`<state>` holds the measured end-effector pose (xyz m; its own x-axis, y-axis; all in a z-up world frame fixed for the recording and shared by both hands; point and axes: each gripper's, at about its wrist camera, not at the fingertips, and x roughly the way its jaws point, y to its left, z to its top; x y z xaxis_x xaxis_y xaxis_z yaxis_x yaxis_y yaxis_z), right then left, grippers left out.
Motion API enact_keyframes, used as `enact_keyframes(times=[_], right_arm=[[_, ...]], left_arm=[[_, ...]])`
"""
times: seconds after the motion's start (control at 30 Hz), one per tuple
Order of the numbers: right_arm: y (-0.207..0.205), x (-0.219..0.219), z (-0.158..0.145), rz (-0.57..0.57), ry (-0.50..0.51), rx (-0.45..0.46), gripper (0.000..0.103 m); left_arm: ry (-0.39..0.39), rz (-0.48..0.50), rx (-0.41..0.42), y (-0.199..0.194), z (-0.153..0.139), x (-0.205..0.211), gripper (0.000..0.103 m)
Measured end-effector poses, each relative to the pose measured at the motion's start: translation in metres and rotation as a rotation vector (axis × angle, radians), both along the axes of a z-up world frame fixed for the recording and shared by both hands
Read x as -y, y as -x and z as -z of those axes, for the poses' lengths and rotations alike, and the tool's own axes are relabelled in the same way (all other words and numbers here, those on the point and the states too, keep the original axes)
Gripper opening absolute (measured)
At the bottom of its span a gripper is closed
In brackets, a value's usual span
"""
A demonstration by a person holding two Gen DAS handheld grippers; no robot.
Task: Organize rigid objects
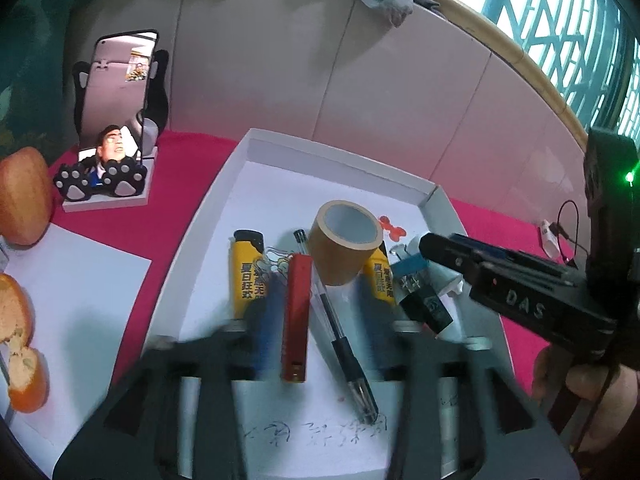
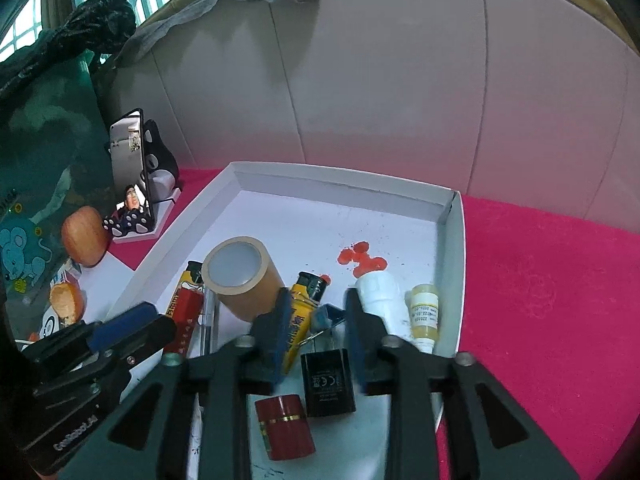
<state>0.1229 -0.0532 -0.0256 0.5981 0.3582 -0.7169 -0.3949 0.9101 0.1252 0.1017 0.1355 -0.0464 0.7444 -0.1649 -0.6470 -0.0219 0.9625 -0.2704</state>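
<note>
Pink cloth covers the counter (image 1: 192,184); from the left wrist, the left gripper (image 1: 320,344) hangs half open and empty over the red lighter (image 1: 297,316) beside the tape roll (image 1: 345,242). Right wrist view: right gripper (image 2: 316,320) parted, empty, above the black charger (image 2: 328,384) near the tape roll; white tray (image 2: 454,248) cluttered, sorting barely begun.

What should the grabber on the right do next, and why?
Probably lower a little and close on the black charger. The right gripper is open, with nothing pinched, and the charger lies loose in the white tray just below its fingers. The yellow lighter sits close beside the left finger, so go gently.
</note>
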Motion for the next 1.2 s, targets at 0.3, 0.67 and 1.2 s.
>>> enact_keyframes(times=[0.3, 0.67, 1.2], right_arm=[[0.021, 0.023, -0.018, 0.052, -0.044, 0.088, 0.103], [0.057, 0.069, -0.045, 0.149, -0.108, 0.174, 0.103], [0.113, 0.124, -0.075, 0.332, -0.003, 0.316, 0.103]], left_arm=[[-0.025, -0.016, 0.047, 0.024, -0.015, 0.010, 0.103], [0.024, 0.039, 0.105, 0.050, -0.037, 0.032, 0.103], [-0.185, 0.095, 0.259, 0.093, -0.083, 0.082, 0.103]])
